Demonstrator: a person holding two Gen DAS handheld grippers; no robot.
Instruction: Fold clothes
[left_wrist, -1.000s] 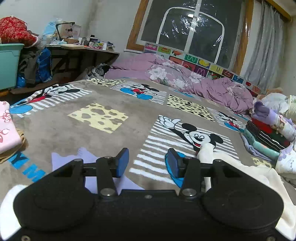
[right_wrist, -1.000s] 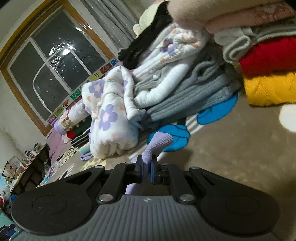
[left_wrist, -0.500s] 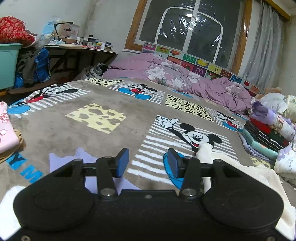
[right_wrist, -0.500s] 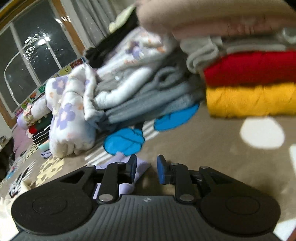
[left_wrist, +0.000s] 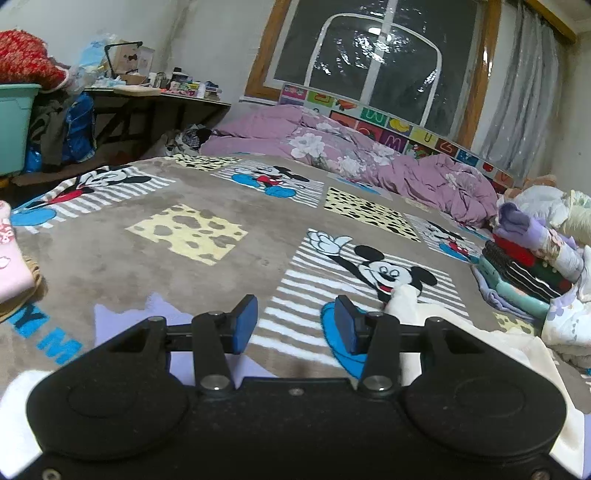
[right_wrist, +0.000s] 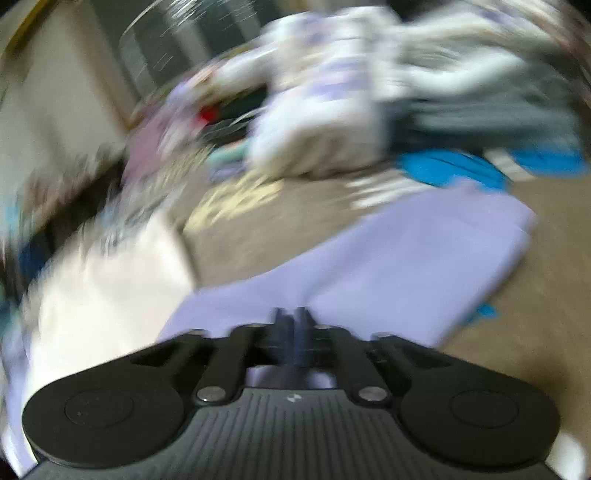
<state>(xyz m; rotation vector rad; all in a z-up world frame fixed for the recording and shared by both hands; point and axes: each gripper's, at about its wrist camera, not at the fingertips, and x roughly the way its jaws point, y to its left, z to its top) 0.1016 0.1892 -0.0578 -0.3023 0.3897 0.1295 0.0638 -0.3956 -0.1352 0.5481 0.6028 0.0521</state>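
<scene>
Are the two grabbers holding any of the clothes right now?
The left hand-held gripper is open over the blanket and holds nothing. The right hand-held gripper is shut above the lavender garment, but the blur hides whether any cloth is pinched.

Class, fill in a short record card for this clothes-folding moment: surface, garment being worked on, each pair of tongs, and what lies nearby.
surface: cartoon-print blanket
garment: lilac cloth, lying flat on the blanket
left tongs: open, nothing between them
right tongs: shut over the lilac cloth's near edge; picture too blurred to confirm a grip
nearby: cream garment; stack of folded clothes; purple quilt
</scene>
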